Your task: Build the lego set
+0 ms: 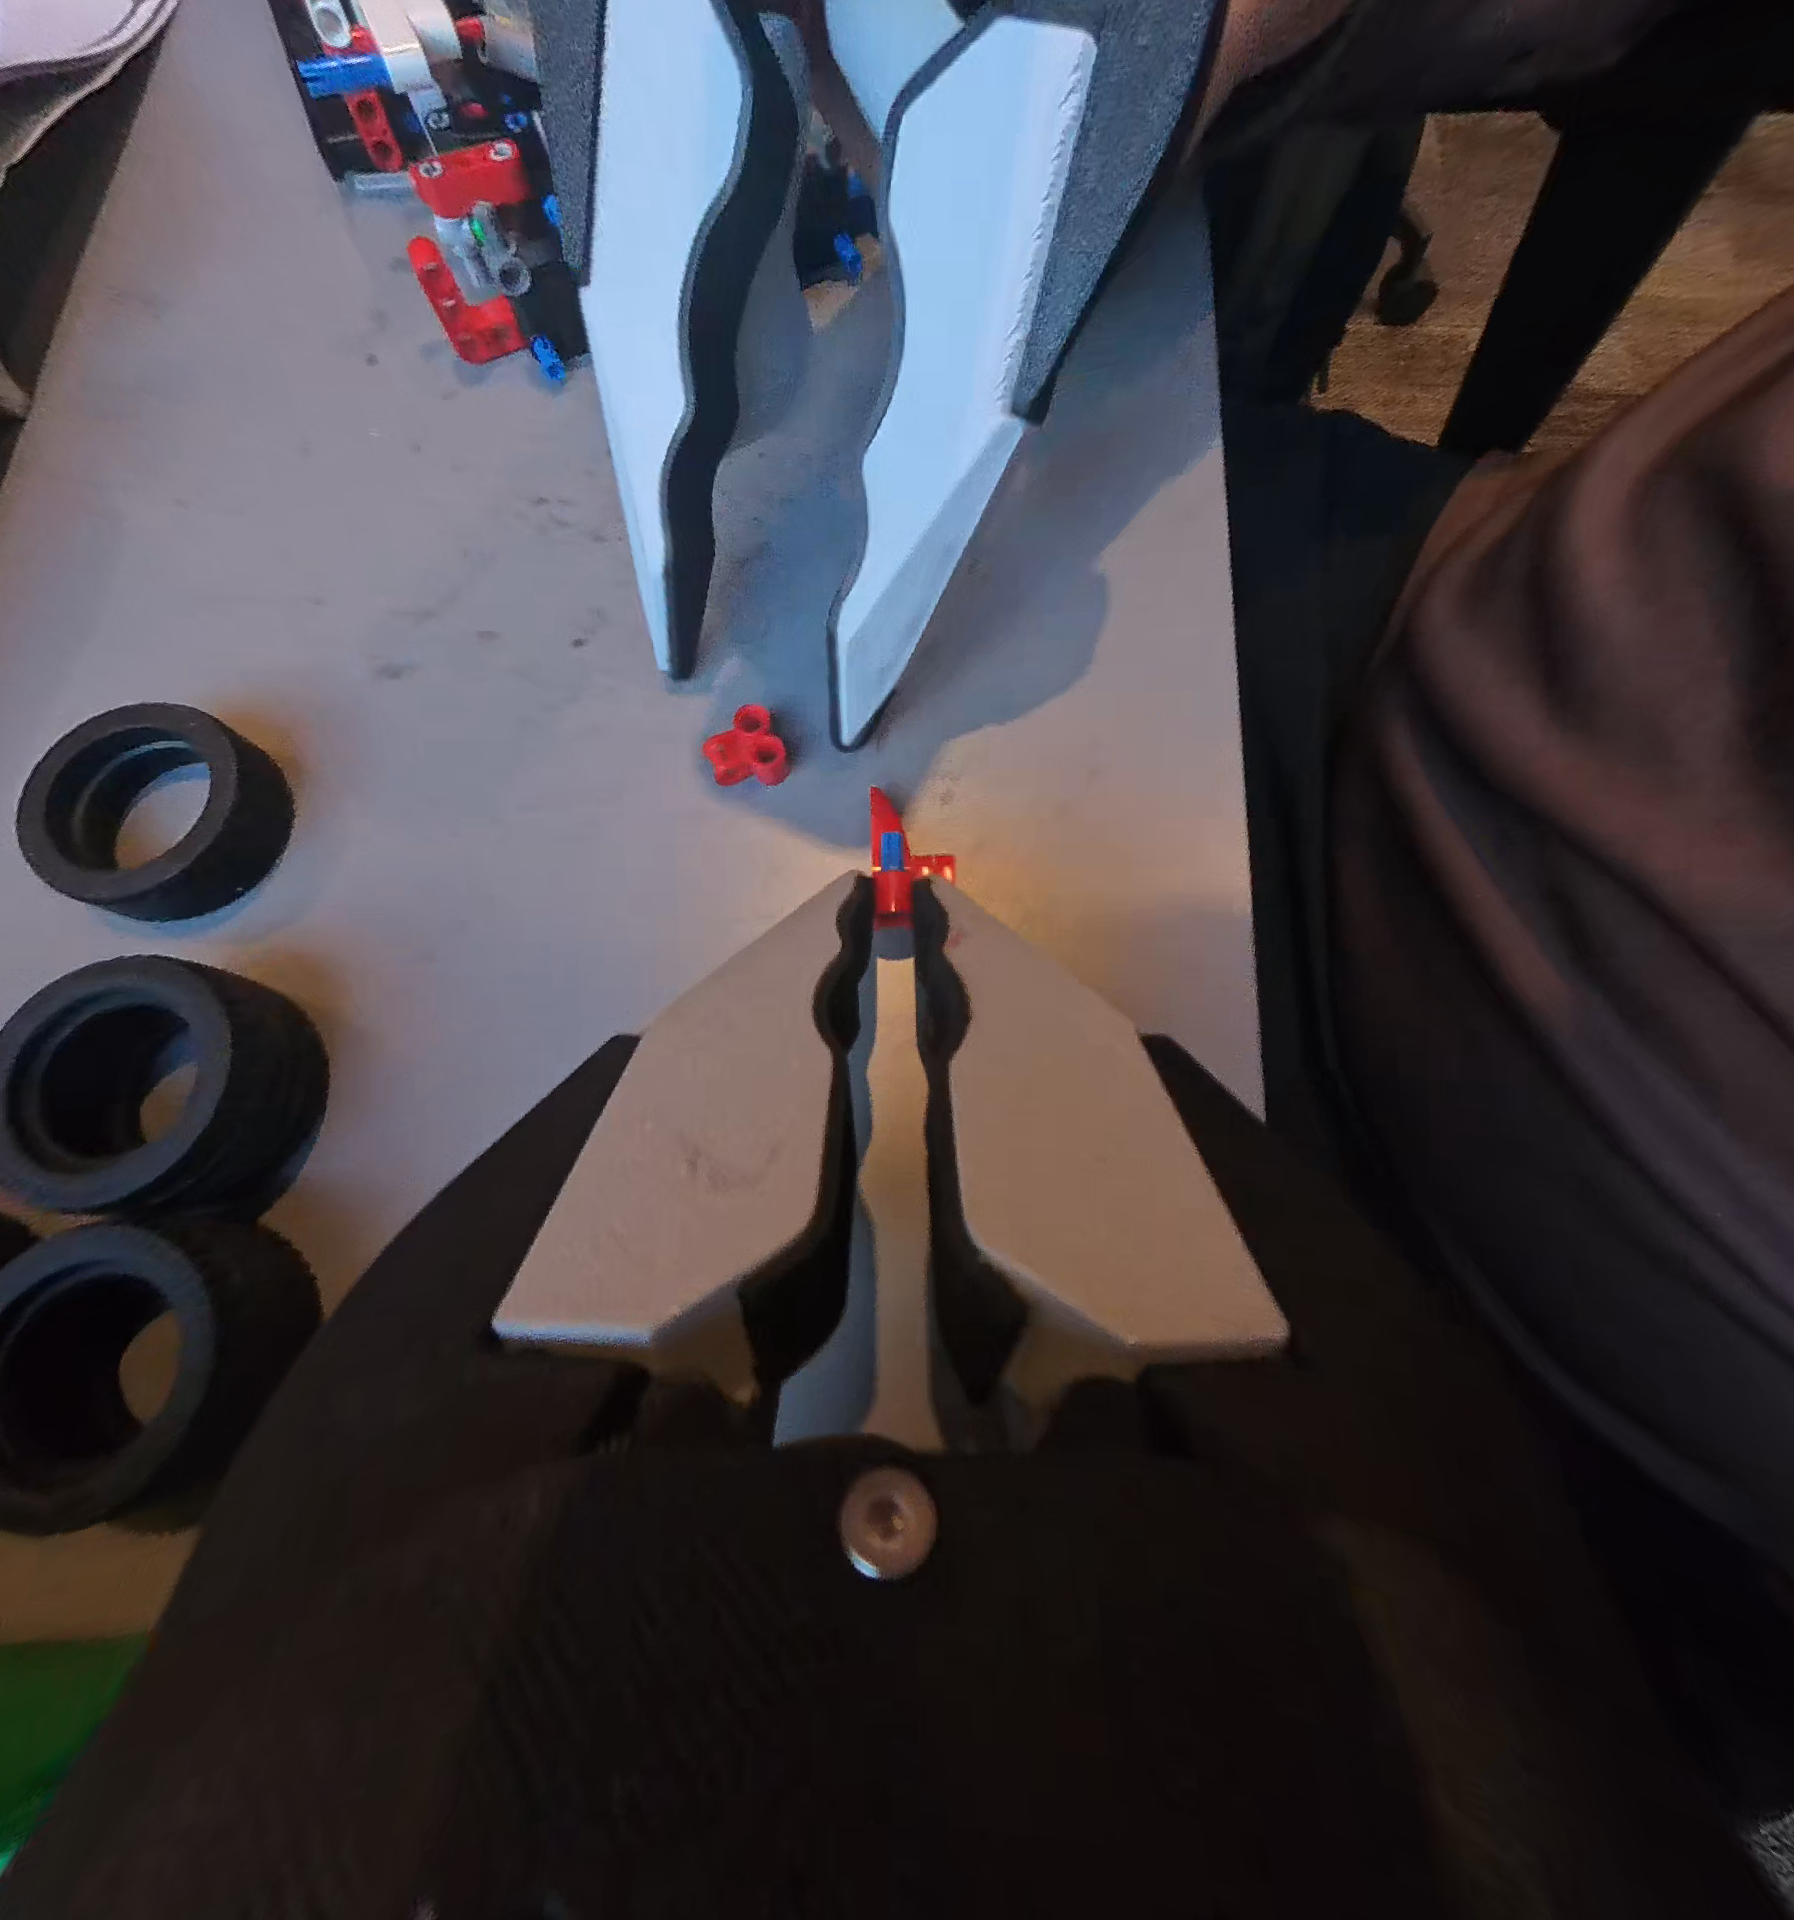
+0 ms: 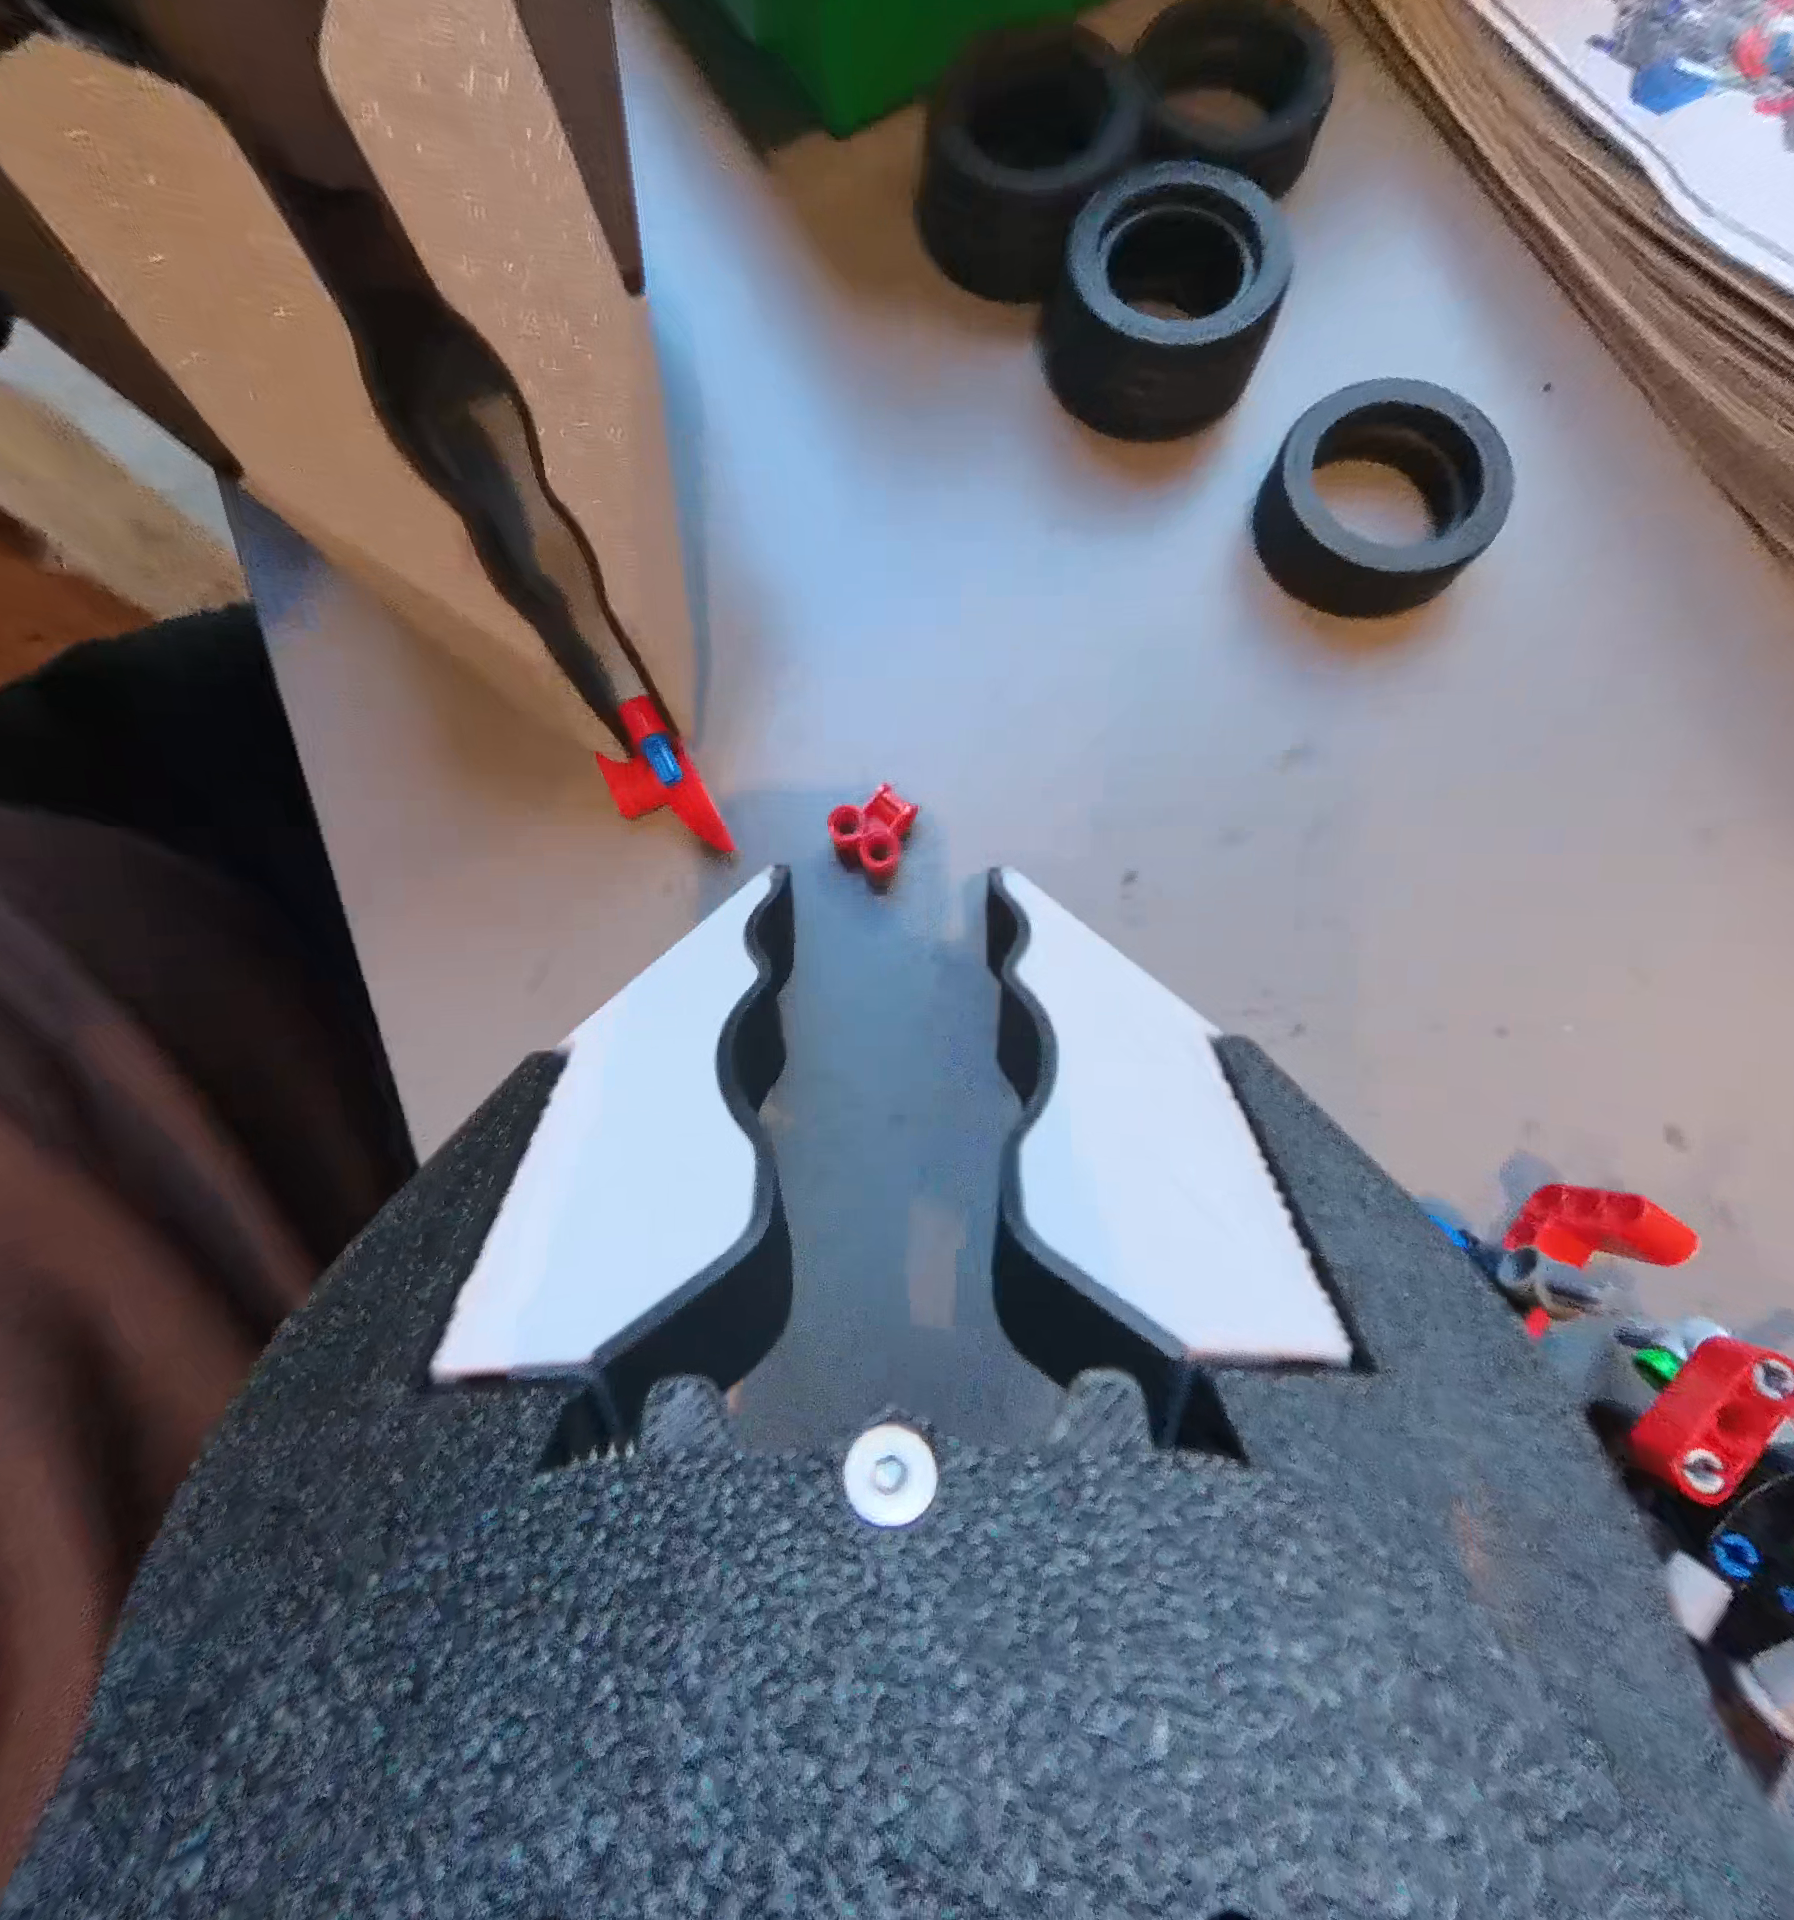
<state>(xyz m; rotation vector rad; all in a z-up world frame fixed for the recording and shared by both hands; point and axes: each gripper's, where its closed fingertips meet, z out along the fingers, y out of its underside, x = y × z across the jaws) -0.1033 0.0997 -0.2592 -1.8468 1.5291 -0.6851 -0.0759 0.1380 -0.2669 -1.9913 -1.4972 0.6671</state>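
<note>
My left gripper point(image 1: 888, 896) is shut on a small red pointed piece with a blue pin point(image 1: 895, 862), held near the table's right edge; the same piece shows in the right wrist view point(image 2: 659, 784) at the left gripper's tips point(image 2: 644, 740). A small red connector with three holes point(image 1: 747, 744) lies on the table between the two grippers, also seen in the right wrist view point(image 2: 870, 823). My right gripper point(image 2: 888, 883) is open and empty, its tips just short of the connector; in the left wrist view it point(image 1: 768, 707) points toward me.
Several black tyres point(image 1: 150, 810) point(image 2: 1381, 497) lie on the grey table point(image 1: 405, 582). A partly built red, black and blue model point(image 1: 457, 208) point(image 2: 1734, 1444) stands behind the right gripper. Instruction pages point(image 2: 1703, 94) lie beside the tyres. A person's dark clothing point(image 1: 1599, 935) is beyond the table edge. Some 5 cm of space lies between my two pairs of fingers.
</note>
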